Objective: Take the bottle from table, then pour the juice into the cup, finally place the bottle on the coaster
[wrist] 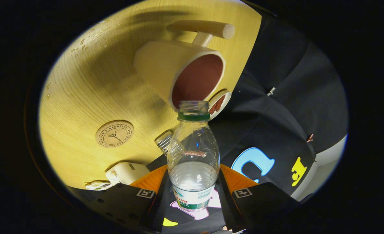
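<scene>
Gripper view: the hand-held gripper (193,198) clamps both fingers on the lower body of a clear plastic bottle with a green neck ring (193,152), cap off, liquid pooled near its base. Its long axis runs straight ahead, the open mouth just short of the rim of a cream mug with a brown interior (182,70). A round cork coaster (114,134) lies well apart on the pale wooden table (81,84), off to the side of the bottle.

My bottle (193,156) hides part of the cup's (182,73) rim and most of the small dish (219,103); coaster (114,134) print is unreadable.
</scene>
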`<state>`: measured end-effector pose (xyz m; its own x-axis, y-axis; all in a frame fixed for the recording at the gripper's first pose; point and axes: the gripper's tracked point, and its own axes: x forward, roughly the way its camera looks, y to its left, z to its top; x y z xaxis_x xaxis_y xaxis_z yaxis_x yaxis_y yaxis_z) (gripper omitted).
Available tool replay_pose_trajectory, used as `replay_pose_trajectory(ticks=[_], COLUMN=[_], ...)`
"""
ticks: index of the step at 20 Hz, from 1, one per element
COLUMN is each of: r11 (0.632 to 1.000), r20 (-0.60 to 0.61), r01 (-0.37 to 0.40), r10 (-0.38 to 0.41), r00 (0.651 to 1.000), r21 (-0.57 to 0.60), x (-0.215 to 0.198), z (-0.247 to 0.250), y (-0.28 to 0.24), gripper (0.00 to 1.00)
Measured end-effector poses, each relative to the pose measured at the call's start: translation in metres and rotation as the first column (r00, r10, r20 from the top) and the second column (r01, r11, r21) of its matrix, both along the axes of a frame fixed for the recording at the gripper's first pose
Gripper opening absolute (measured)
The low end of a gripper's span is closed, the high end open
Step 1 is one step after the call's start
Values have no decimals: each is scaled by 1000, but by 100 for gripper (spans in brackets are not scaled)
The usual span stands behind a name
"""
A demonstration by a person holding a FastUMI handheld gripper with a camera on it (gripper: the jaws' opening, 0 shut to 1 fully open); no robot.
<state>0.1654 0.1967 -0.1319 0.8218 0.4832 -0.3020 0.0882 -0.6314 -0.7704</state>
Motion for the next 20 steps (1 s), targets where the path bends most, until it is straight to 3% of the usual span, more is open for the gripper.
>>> replay_pose_trajectory(ticks=[5,7,8,10,13,15,17,20], r11=[995,970,941,851,645,523,422,273], r20=[-34,-130,-197,-339,-554,-637,-701,-796], r01=[42,148,221,373,578,646,693,774], r10=[-39,-125,-173,-250,-275,-231,-168,-45], r00=[999,984,965,907,786,735,693,603], r21=[94,190,254,371,500,556,584,571], x=[-9,-6,-4,-1,0,11,19,22], z=[13,8,5,8,19,35,48,50], y=[-6,-21,-32,-49,-62,-64,-66,-65], gripper=[72,72,72,73,73,73,73,73])
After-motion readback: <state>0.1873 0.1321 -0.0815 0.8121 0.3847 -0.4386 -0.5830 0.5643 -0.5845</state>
